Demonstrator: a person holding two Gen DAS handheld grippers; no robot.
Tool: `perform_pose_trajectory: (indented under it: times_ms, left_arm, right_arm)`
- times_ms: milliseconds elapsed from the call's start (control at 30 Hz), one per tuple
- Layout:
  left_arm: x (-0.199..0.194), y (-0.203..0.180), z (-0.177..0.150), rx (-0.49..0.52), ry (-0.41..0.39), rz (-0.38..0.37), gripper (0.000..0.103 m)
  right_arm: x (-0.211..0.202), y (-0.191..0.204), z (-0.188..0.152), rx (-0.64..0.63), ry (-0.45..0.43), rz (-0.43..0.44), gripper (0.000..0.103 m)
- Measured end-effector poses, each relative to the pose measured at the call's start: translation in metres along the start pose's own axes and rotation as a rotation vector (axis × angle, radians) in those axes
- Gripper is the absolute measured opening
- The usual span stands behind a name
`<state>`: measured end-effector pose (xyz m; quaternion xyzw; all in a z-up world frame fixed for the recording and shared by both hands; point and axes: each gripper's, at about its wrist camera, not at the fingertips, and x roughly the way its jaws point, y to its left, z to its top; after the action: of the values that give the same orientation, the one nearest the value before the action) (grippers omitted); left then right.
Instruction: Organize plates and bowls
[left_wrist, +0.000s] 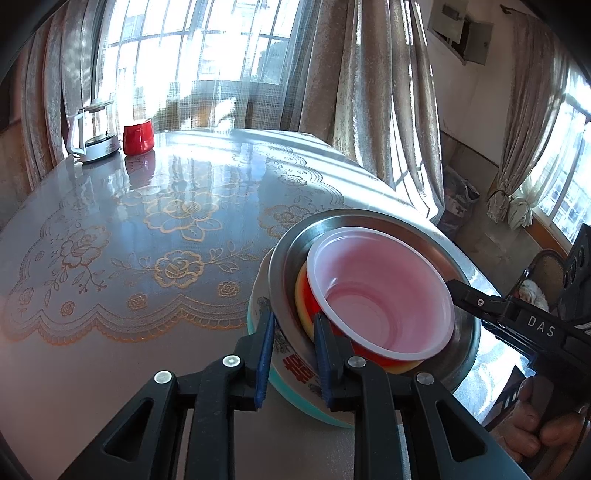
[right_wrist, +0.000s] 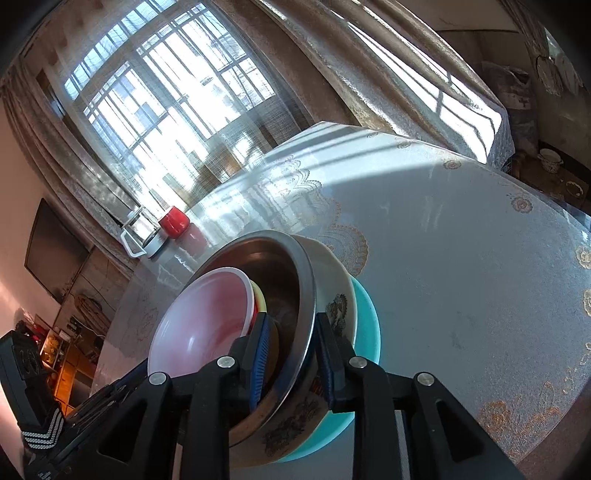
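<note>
A nested stack is held tilted over the table: a teal plate (left_wrist: 295, 402), a patterned ceramic bowl (left_wrist: 291, 363), a steel bowl (left_wrist: 369, 221), a yellow bowl (left_wrist: 303, 295) and a red bowl with a pale pink inside (left_wrist: 380, 291). My left gripper (left_wrist: 293, 354) is shut on the near rim of the steel and ceramic bowls. My right gripper (right_wrist: 291, 363) is shut on the opposite rim of the steel bowl (right_wrist: 306, 295) and ceramic bowl (right_wrist: 332, 299); it also shows in the left wrist view (left_wrist: 458, 290). The teal plate (right_wrist: 369, 321) lies outside its right finger.
A red mug (left_wrist: 138, 136) and a glass kettle (left_wrist: 94, 131) stand at the far left of the round table (left_wrist: 147, 229), which has a lace-pattern cover. Curtains and windows lie behind. A chair (left_wrist: 546, 266) stands to the right of the table.
</note>
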<state>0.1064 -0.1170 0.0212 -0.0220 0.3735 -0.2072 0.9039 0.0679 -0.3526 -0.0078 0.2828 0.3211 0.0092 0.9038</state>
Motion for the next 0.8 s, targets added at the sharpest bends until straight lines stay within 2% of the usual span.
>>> perform_pose_trajectory:
  times_ms: [133, 233, 300, 600, 800]
  left_arm:
    - [-0.003, 0.0, -0.002, -0.001, -0.005, -0.001, 0.021]
    - [-0.006, -0.001, -0.004, 0.005, -0.014, 0.01, 0.021]
    - [-0.007, -0.001, -0.005, 0.007, -0.018, 0.011, 0.021]
    - [-0.013, 0.001, -0.007, -0.004, -0.025, 0.014, 0.024]
    - [-0.019, 0.004, -0.011, -0.01, -0.032, 0.029, 0.03]
  right_arm:
    - [-0.006, -0.001, -0.002, 0.005, -0.016, 0.004, 0.026]
    - [-0.005, -0.002, -0.005, 0.012, -0.012, -0.001, 0.015]
    - [-0.004, -0.001, -0.007, 0.009, -0.015, 0.002, 0.013]
    - [-0.004, 0.003, -0.009, 0.004, -0.004, 0.0, 0.014]
    - [-0.004, 0.003, -0.009, -0.005, 0.009, -0.001, 0.016]
